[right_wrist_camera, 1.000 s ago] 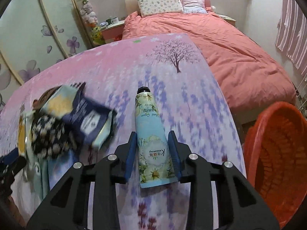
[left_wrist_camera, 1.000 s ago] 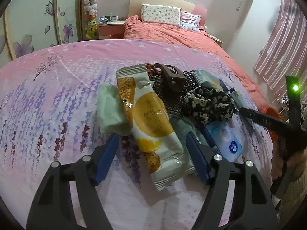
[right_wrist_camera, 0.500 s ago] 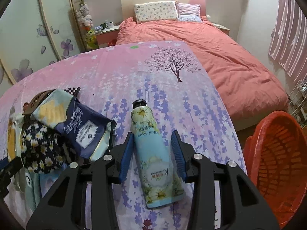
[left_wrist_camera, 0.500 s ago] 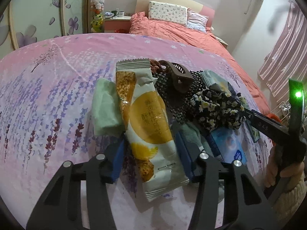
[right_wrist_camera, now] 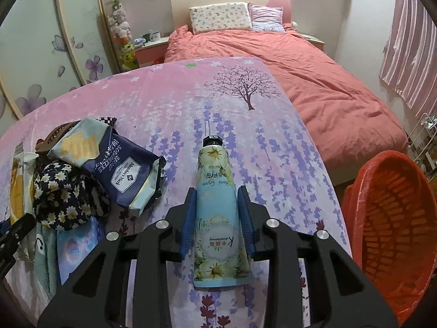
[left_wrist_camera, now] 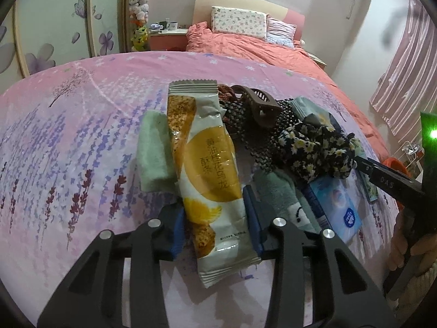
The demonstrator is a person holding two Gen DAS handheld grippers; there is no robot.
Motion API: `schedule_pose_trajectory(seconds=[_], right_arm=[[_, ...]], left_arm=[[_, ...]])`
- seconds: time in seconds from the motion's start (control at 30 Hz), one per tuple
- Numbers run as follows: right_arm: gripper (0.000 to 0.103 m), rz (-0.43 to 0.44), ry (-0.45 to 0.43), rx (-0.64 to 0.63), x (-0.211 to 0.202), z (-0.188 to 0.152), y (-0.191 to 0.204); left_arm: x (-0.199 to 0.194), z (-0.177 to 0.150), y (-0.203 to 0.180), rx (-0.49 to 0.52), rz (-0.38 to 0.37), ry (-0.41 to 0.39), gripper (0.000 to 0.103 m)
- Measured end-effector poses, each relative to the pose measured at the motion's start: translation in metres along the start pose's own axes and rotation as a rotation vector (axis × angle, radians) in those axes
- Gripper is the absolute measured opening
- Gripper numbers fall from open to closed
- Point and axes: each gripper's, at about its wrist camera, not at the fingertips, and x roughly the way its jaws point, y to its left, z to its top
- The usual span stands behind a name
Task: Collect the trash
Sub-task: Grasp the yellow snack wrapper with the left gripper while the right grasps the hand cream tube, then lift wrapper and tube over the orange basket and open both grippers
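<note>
Two grippers are each straddling one item lengthwise on the pink floral tabletop [right_wrist_camera: 169, 104]. The left gripper [left_wrist_camera: 215, 218] has just been closing on the white-and-yellow snack wrapper [left_wrist_camera: 207, 169]; the right gripper [right_wrist_camera: 217, 218] is pinching the pale-blue flowered hand-cream tube [right_wrist_camera: 215, 207]. Only the right view is showing the orange mesh basket [right_wrist_camera: 393, 218], just right of the tube.

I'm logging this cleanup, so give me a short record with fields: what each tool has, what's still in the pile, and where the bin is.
left tool: jaws just closed in, pads against the snack wrapper
right tool: jaws just closed in on the hand cream tube
pile: navy snack bag, floral scrunchie, brown hair clip, green cloth
bin: orange basket, off the table's right edge
surface: pink floral cloth
</note>
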Motion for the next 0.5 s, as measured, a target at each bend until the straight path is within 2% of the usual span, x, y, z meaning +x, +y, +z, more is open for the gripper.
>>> schedule_pose_trajectory(seconds=[0.07,0.17,0.3,0.5], right_arm=[[0.034,-0.006,0.001,-0.005,0.0,0.0,0.001],[0.031,-0.004,-0.001,-0.003,0.0,0.0,0.002],[0.03,0.014,-0.017,0.01,-0.009,-0.007,0.001],[0.03,0.039,-0.057,0.03,-0.032,-0.011,-0.007]], left_arm=[[0.001,-0.001,0.001,-0.003,0.001,0.001,0.041],[0.003,0.001,0.001,0.002,-0.003,0.002,0.037],[-0.012,0.003,0.002,0.02,-0.026,-0.024,0.031],[-0.035,0.007,0.004,0.054,-0.035,-0.063,0.03]])
